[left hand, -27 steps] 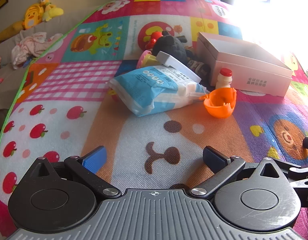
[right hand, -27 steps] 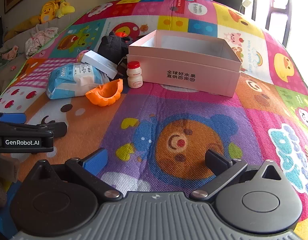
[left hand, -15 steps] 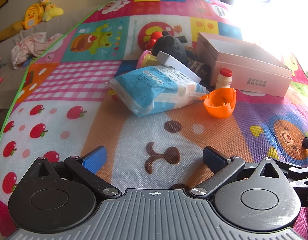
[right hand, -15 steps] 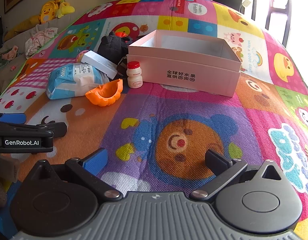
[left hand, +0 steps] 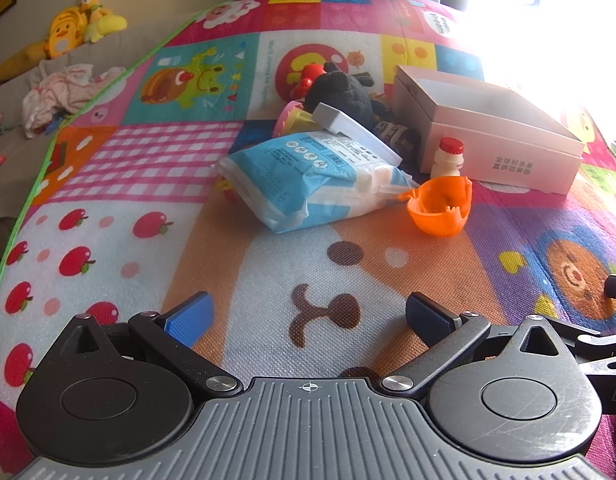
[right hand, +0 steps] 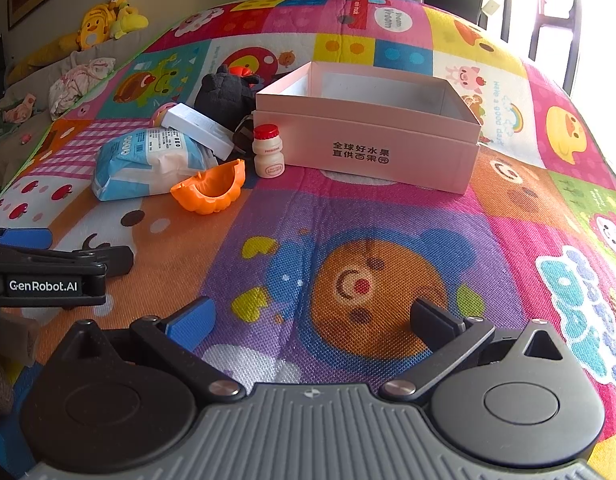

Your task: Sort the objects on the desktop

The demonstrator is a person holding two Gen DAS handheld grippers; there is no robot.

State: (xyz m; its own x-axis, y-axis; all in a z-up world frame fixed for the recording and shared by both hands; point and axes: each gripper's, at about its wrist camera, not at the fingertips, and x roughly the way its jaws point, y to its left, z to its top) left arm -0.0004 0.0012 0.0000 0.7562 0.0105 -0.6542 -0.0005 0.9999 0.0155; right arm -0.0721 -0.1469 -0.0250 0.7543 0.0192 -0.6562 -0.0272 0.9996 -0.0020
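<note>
An open pink box stands on the colourful play mat. Beside it lie a small white drink bottle with a red cap, an orange bowl-shaped toy, a blue-white wipes pack, a white flat box and a black plush toy. My left gripper is open and empty, low over the mat, short of the pile. My right gripper is open and empty, short of the pink box. The left gripper also shows in the right wrist view.
A pink-yellow cup and a red toy lie behind the pile. Yellow plush toys and crumpled clothes lie on a sofa beyond the mat's left edge. Bright window glare is at the right.
</note>
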